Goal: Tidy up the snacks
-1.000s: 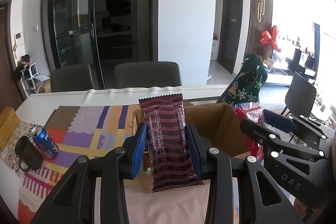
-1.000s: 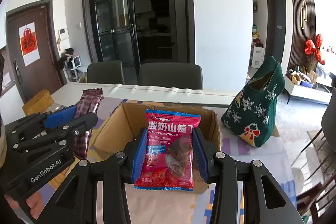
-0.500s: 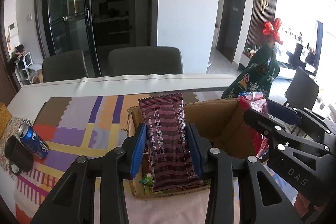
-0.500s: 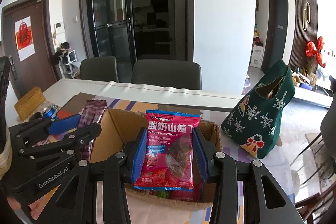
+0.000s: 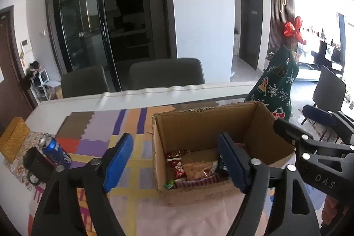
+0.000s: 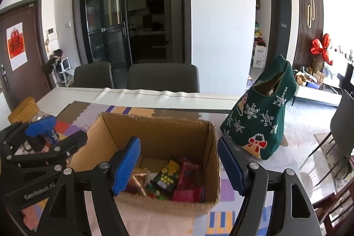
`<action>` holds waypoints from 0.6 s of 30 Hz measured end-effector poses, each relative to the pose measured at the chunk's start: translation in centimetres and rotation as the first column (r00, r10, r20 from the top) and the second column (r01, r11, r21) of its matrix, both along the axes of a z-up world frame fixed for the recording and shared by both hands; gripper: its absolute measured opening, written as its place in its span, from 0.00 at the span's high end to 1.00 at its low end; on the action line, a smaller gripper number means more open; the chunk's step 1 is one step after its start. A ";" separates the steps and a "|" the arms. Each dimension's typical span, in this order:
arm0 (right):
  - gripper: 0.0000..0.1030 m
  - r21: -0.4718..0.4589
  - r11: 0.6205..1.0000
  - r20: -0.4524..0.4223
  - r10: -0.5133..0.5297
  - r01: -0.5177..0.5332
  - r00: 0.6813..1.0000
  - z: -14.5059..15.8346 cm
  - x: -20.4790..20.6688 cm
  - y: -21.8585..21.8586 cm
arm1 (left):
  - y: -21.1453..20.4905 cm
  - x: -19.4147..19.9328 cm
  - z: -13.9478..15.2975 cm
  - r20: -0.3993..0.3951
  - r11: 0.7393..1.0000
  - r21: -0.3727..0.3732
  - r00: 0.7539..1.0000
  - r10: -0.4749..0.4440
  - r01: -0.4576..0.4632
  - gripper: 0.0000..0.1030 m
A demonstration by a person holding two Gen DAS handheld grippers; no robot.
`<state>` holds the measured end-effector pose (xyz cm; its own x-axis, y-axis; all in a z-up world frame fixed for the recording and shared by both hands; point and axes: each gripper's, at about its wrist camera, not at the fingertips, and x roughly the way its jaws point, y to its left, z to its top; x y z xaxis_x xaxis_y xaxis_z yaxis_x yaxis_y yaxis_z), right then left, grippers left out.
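An open cardboard box (image 5: 205, 125) stands on the table and also shows in the right wrist view (image 6: 154, 132). Several snack packets lie inside it, among them a dark striped bar (image 5: 199, 180) at the near wall, a red packet (image 6: 188, 171) and a black-and-yellow packet (image 6: 167, 176). My left gripper (image 5: 174, 160) is open and empty, just above the box's near left part. My right gripper (image 6: 179, 165) is open and empty over the box. Each gripper shows at the edge of the other's view.
A blue soda can (image 5: 54, 150) and a black mug (image 5: 36, 164) stand at the left on a patterned cloth (image 5: 99, 136). A yellow box (image 5: 13, 138) lies far left. A green knitted Christmas bag (image 6: 261, 121) stands right of the box. Two grey chairs (image 5: 166, 74) are behind the table.
Both grippers opened over the box. The dark striped bar dropped from the left one and the red hawthorn packet from the right one; both now lie in the box.
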<state>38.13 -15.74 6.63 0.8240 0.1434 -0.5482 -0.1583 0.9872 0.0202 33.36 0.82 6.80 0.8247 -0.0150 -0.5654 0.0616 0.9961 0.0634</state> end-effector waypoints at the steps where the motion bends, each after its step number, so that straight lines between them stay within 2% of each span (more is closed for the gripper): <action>1: 0.27 0.000 1.000 0.001 0.001 -0.001 1.000 0.0 -0.4 -0.1 | 0.0 -0.9 0.3 0.013 1.000 0.001 1.000 -0.003 0.003 0.18; 7: 0.25 -0.011 1.000 0.023 0.012 -0.012 1.000 0.9 -3.8 -0.5 | 0.1 -4.7 1.7 0.059 1.000 0.003 0.998 0.016 -0.016 0.08; 10: 0.19 -0.015 1.000 0.050 0.005 -0.005 0.999 1.5 -6.1 -0.9 | 0.2 -6.5 2.1 0.067 0.999 0.006 0.997 0.034 -0.035 0.05; 18: 0.15 -0.034 0.999 0.100 -0.006 0.010 0.995 1.9 -11.5 -1.4 | -0.2 -11.2 2.1 0.081 0.999 0.007 0.996 0.035 -0.036 0.01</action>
<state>26.67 -17.18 8.50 0.8761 0.1189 -0.4673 -0.1499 0.9883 -0.0297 22.12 0.63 8.94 0.8674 0.0195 -0.4972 0.0205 0.9970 0.0748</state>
